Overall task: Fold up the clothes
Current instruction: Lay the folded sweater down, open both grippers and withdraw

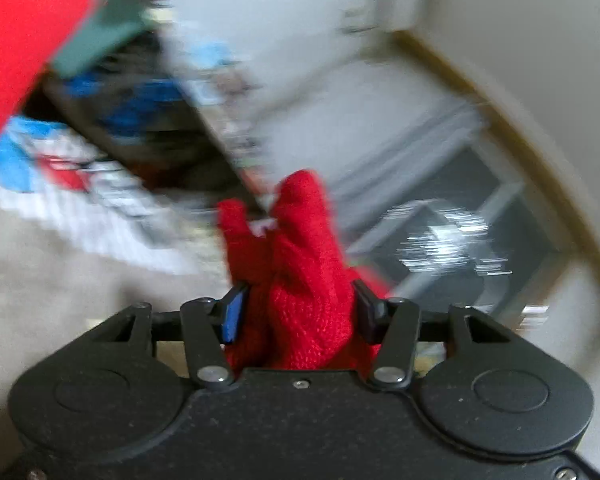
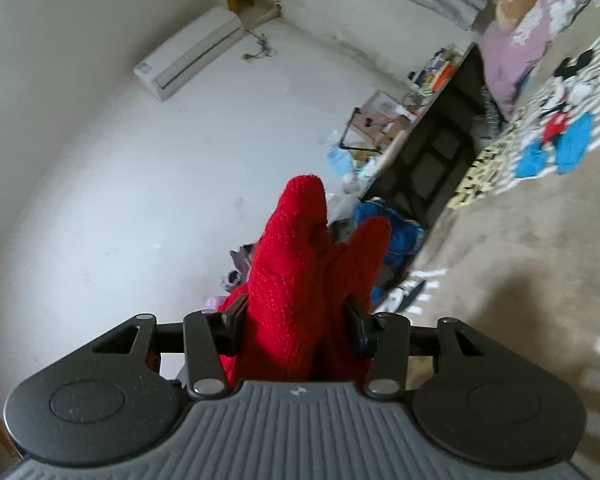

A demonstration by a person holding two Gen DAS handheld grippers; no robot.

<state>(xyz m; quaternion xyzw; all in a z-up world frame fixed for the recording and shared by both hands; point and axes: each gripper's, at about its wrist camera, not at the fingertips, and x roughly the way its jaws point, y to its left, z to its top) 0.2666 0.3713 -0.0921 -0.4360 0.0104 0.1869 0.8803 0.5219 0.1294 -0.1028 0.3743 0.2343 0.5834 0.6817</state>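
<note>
A red knit garment (image 1: 300, 280) is bunched between the fingers of the left gripper (image 1: 298, 312), the wool filling the gap from the blue pad to the black one, so the garment is taken as clamped there, though the picture is badly smeared and firm pressing cannot be confirmed on both sides. The same red knit is seen in the right gripper (image 2: 296, 330), pinched between its fingers with two folds standing up past the tips; here the grip is plainly shown. Two separate bunches are being held, one per gripper, which is judged to be a hold on two corners or edges so that the cloth can be lifted clear and spread out. A broad red sheet fills the upper left of the left view, probably the rest of the garment hanging between the two holds. Nothing is resting on the bed (image 2: 500, 248); the knit is up in the air, with the wall (image 2: 140, 200) and an air conditioner (image 2: 188, 54) behind it in the right view. A cartoon-print sheet (image 2: 556, 128) is spread on the bed, likely the surface on which the folding will be done. Folding proper is judged not yet begun.
</note>
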